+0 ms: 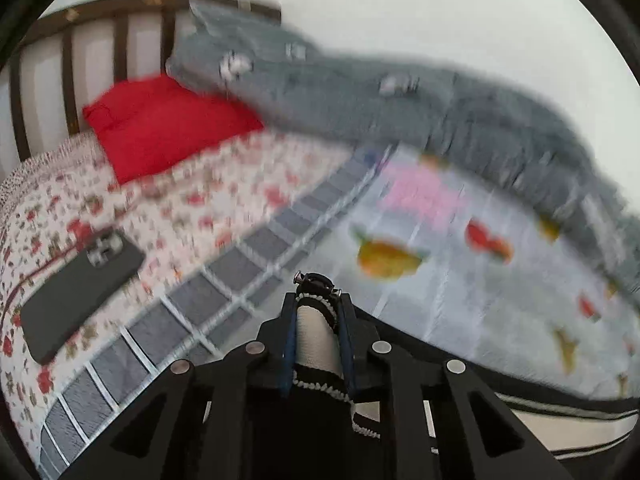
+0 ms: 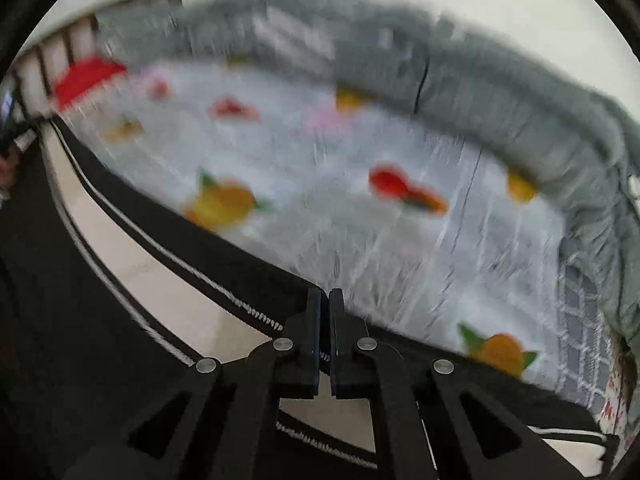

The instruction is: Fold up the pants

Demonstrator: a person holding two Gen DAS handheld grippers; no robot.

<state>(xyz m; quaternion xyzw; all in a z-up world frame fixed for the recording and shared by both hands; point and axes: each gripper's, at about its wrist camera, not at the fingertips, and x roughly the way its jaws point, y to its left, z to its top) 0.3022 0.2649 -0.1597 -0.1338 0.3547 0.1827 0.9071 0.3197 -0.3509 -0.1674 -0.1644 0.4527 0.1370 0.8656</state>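
Nearest, the left gripper point(image 1: 318, 312) has its fingers clamped on a bunched fold of the pants point(image 1: 316, 336). The right gripper point(image 2: 325, 320) has its fingers pressed together on the pants' edge, black with a cream stripe, on the fruit-print sheet point(image 2: 320, 184). Beyond, blurred: a phone point(image 1: 80, 296), a red pillow point(image 1: 160, 128) and a grey blanket point(image 1: 360, 92).

Both wrist views close above, tilted down over the pale fruit-printed bedsheet point(image 1: 460, 280) point(image 2: 320, 200), facing the long grey cushion point(image 1: 360, 96) point(image 2: 440, 64) behind it, shared by both
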